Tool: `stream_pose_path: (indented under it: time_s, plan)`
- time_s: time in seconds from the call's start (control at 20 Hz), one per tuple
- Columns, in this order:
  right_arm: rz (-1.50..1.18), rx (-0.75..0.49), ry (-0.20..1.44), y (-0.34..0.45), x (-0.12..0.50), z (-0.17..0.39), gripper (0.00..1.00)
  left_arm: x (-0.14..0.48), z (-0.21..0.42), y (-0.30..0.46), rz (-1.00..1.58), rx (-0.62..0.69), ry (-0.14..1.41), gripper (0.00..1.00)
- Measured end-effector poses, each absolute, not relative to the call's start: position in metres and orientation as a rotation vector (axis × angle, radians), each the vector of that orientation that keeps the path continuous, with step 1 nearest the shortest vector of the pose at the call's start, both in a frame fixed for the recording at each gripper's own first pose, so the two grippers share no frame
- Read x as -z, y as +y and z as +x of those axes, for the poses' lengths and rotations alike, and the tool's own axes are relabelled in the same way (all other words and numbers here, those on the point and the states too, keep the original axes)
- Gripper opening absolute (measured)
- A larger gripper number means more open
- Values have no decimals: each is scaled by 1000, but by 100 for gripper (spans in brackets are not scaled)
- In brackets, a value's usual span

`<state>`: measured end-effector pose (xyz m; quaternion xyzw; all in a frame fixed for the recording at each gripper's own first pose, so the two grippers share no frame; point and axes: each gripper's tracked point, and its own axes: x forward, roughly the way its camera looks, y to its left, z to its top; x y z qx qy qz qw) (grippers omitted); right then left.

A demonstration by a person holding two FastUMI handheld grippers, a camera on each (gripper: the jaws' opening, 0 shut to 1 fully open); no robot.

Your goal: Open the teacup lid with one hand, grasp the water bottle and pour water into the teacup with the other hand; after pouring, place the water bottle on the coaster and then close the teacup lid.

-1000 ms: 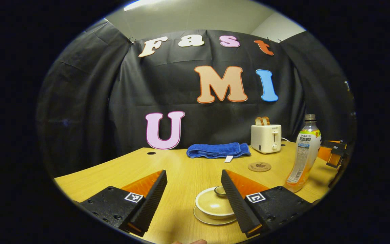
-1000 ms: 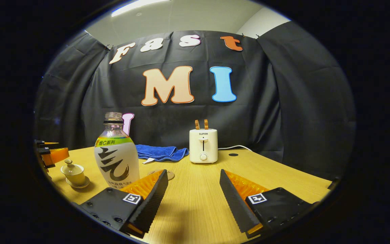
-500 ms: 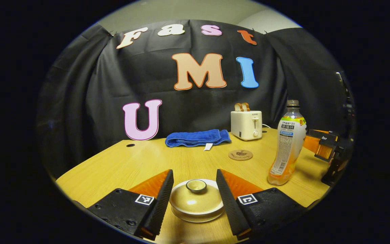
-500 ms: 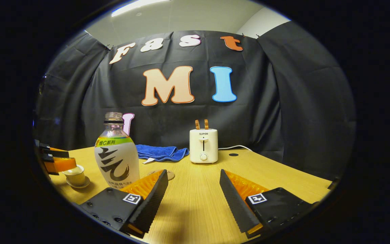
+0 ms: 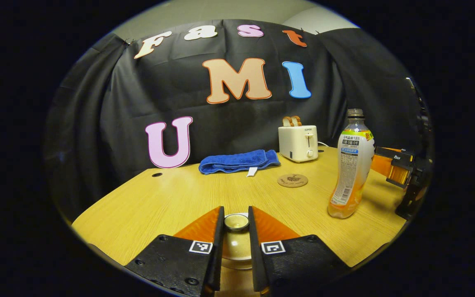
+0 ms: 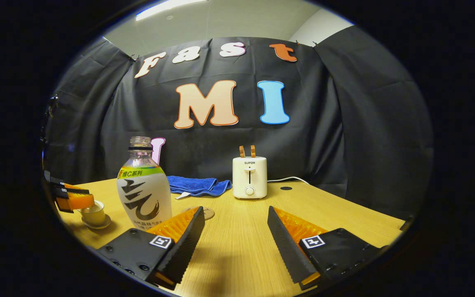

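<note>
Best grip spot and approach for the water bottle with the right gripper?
Probably the wide labelled belly of the water bottle, approached level from the side. It stands upright and uncapped on the table, so keep it vertical. The right gripper is open and offset to its right.

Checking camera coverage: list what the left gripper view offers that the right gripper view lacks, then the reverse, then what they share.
Left gripper view: a close look at the left gripper closed on the teacup lid knob. Right gripper view: the right gripper open over bare table, plus the cable behind the toaster and the ceiling light. Both: water bottle, coaster, toaster, blue towel and teacup.
</note>
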<state>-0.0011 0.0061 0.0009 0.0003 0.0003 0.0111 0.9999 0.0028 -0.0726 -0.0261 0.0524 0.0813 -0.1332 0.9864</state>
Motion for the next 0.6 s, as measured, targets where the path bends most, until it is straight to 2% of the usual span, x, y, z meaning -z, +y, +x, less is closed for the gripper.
stream_pose_path:
  time_s: [0.25,0.6]
  plan:
    - [9,-56,12,15,1,-10,98,20,6,-71,97,269,147,23]
    - [50,-179,63,50,5,-48,96,0,9,-62,57,251,88,23]
